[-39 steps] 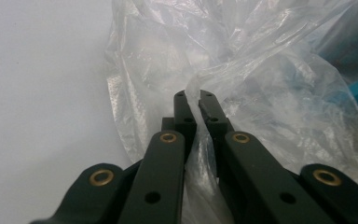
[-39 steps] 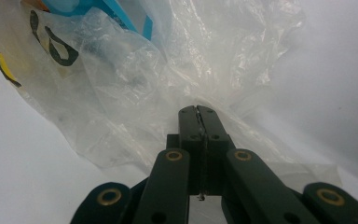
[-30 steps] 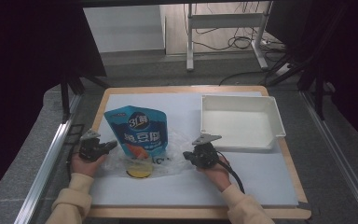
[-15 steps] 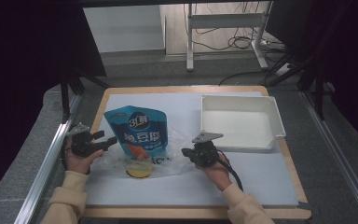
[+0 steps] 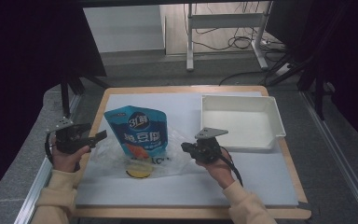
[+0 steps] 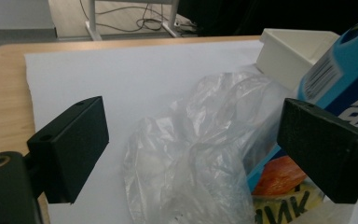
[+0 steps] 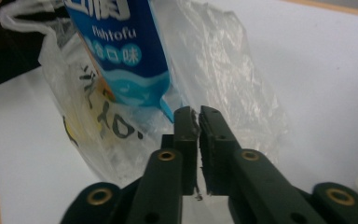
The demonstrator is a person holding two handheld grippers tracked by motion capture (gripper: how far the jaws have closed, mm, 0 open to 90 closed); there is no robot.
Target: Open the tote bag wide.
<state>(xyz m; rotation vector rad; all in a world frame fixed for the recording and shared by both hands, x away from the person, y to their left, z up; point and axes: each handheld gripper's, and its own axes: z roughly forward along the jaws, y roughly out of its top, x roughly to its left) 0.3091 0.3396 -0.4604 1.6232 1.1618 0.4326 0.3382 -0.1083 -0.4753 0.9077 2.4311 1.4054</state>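
A blue snack pouch (image 5: 140, 128) stands upright with its lower part inside a crumpled clear plastic bag (image 5: 116, 151) on the white mat. My left gripper (image 5: 100, 136) is open at the bag's left edge, jaws wide apart and holding nothing. In the left gripper view the bag (image 6: 200, 140) lies ahead between the jaws, with the pouch (image 6: 340, 79) at the right. My right gripper (image 5: 185, 148) is at the bag's right side. In the right gripper view that gripper (image 7: 198, 119) is shut on a thin fold of the bag (image 7: 233, 84), just below the pouch (image 7: 121, 42).
A white tray (image 5: 279, 122) sits at the back right of the mat, and its corner (image 6: 289, 46) appears in the left gripper view. A round yellow shape (image 5: 139, 171) lies at the bag's near end. Wooden table edges frame the mat.
My left gripper has moved left and slightly back, away from the bag, to the mat's left edge. The right gripper has stayed on the bag.
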